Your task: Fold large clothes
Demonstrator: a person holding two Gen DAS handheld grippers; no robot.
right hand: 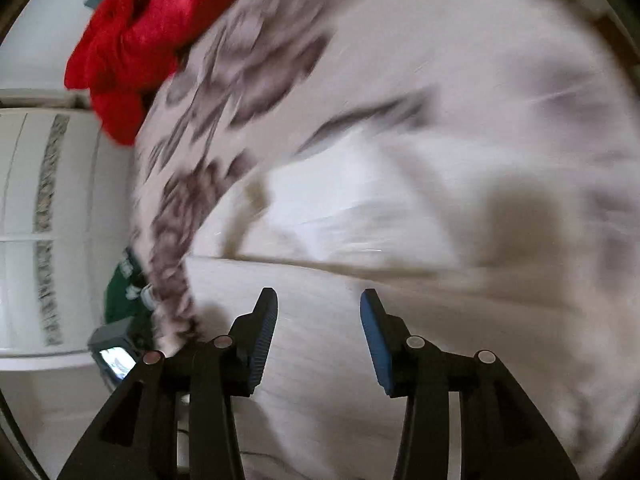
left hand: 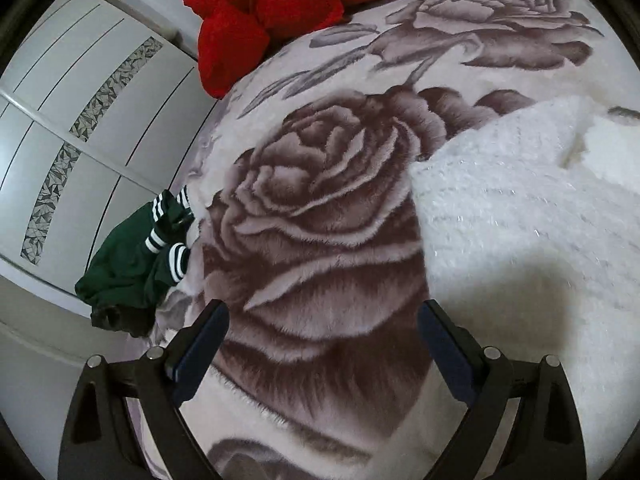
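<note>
A fluffy white garment point(left hand: 520, 208) lies on a bed covered by a rose-patterned blanket point(left hand: 320, 208). My left gripper point(left hand: 322, 320) is open and empty above the blanket, just left of the garment's edge. In the blurred right wrist view the white garment point(right hand: 400, 220) fills the middle, with a fold edge running across it. My right gripper point(right hand: 318, 304) is open and empty, low over the garment's near part.
A red jacket point(left hand: 288, 8) is heaped at the far side of the bed; it also shows in the right wrist view point(right hand: 136, 48). A green striped-cuff garment point(left hand: 132, 264) lies at the bed's left edge. A white wardrobe point(left hand: 80, 120) stands beside the bed.
</note>
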